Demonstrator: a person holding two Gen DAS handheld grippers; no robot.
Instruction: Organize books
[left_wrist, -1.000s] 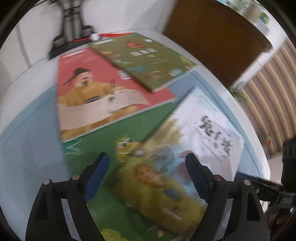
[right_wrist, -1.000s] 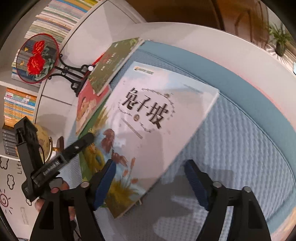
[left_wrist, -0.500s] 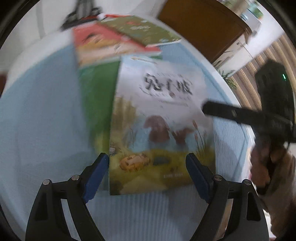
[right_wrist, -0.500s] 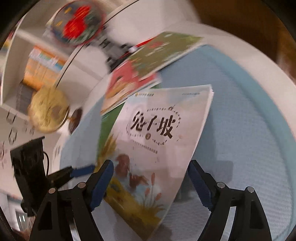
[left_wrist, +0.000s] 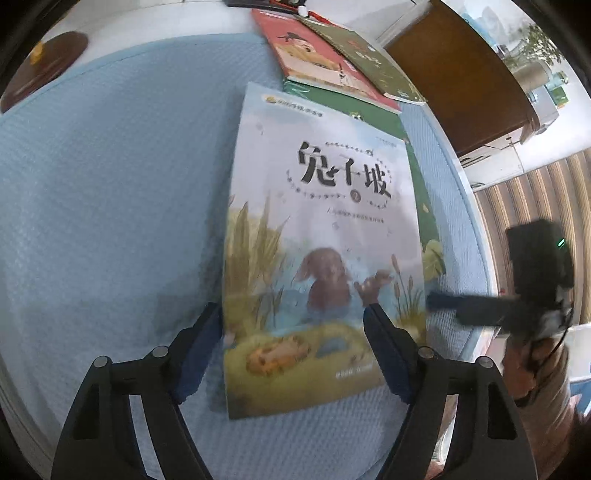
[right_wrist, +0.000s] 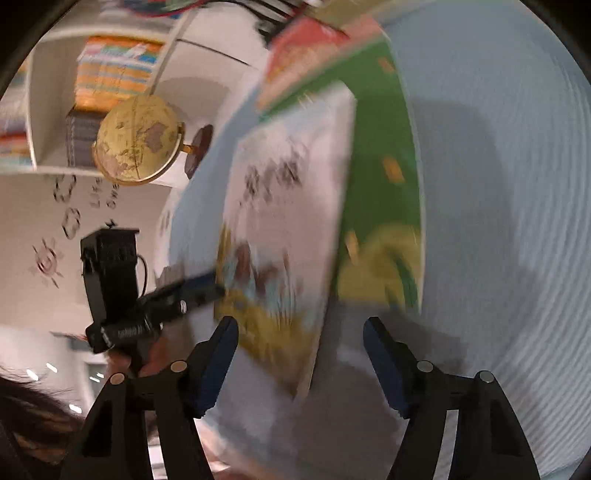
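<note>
Rabbit book (left_wrist: 321, 236): flat, cover up, on the blue quilted mat (left_wrist: 110, 206); long axis running near to far, title toward the far end. Pale sky-toned cover, dark title characters, brown rabbit among reeds, yellow-green ground at the near edge. Far right corner overlapping a green book (left_wrist: 413, 177); beyond that, a red book (left_wrist: 314, 51) with an olive book (left_wrist: 373, 59) lying across it.

Key relation: near short edge lying directly ahead of the left gripper (left_wrist: 293, 314), left long edge just inside the left finger, right finger over the cover. Jaws fairly wide, just been closing, book between them but no pad pressing on it. Left hand judged the nearer and better placed for a pinch on the near edge.

Right gripper (right_wrist: 301, 325): in its own view, aimed at the book's (right_wrist: 280, 229) near right corner; heavy blur there, so contact probably absent but not certain. Jaws moderately wide, likewise just been closing, nothing visibly clamped. Seen from the left wrist, one dark finger reaching in toward the right long edge.

Outward: globe (right_wrist: 136, 140) and shelves of books (right_wrist: 114, 62) off to the left of the mat.
</note>
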